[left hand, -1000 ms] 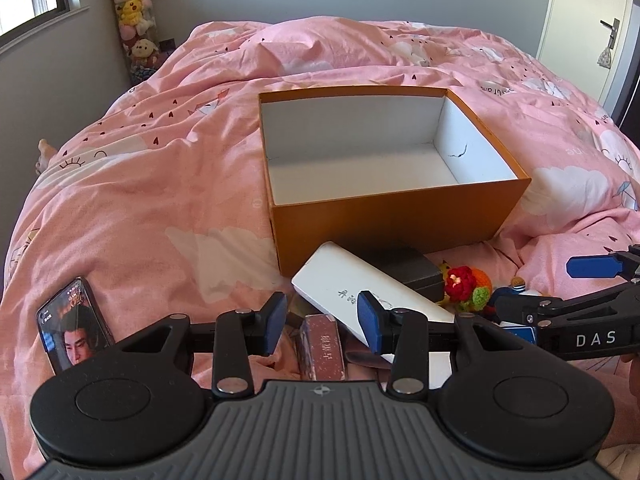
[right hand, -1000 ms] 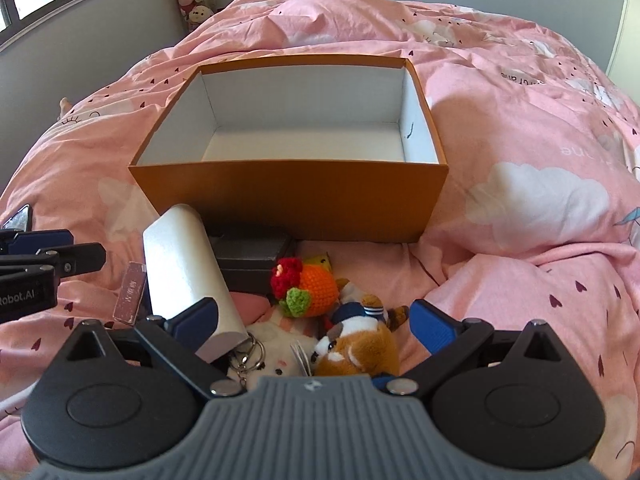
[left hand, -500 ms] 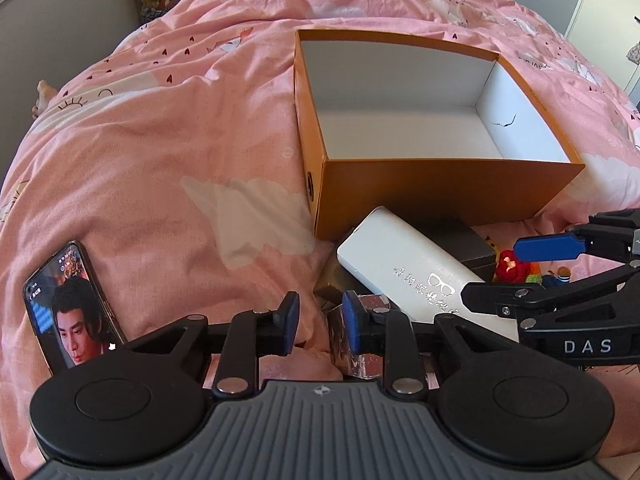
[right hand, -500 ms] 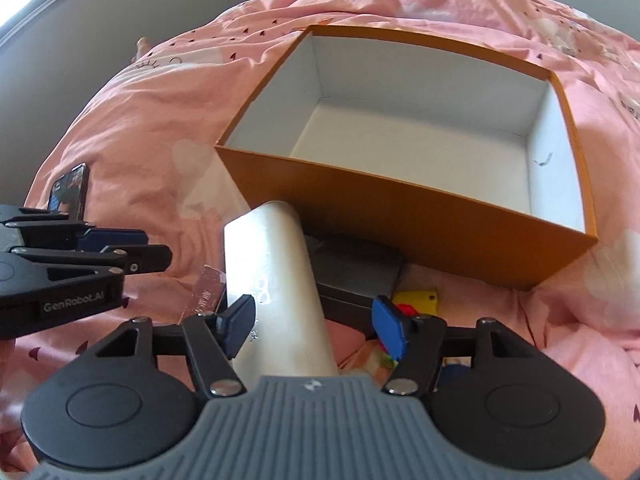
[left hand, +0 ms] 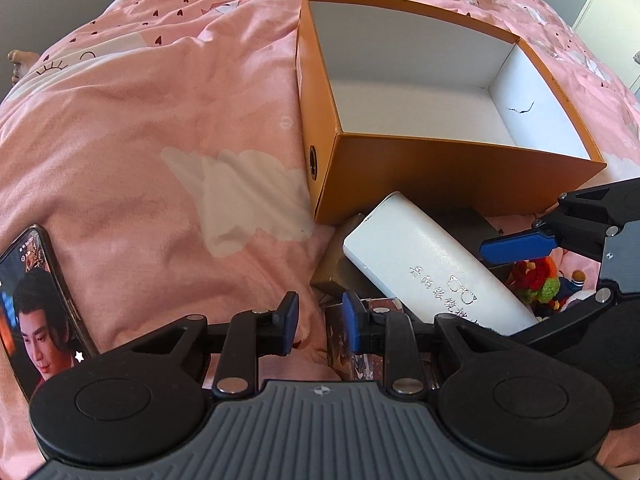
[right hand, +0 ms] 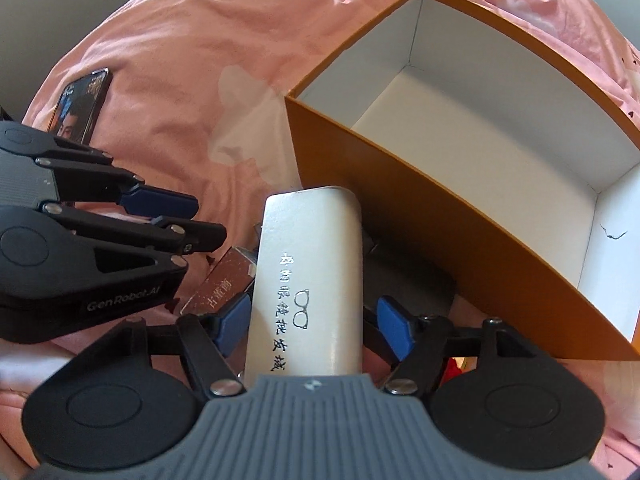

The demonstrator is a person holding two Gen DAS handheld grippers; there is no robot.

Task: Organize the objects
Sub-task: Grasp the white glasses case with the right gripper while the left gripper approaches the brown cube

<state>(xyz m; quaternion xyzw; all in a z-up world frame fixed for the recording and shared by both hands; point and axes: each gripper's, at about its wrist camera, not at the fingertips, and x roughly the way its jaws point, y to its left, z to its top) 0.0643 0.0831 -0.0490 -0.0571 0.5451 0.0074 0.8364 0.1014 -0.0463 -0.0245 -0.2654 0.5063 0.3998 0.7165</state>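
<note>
Both right gripper (right hand: 312,322) fingers straddle the white glasses case (right hand: 308,276), jaws opening, its long axis running up-frame between them.

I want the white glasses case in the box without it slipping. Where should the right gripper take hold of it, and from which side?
Grip the white glasses case across its narrow width, near the middle of its length, coming down from above. Its long sides are flat and parallel, and the right gripper already straddles it, jaws opening. The far end leans against the orange box, so gripping there is crowded.
</note>
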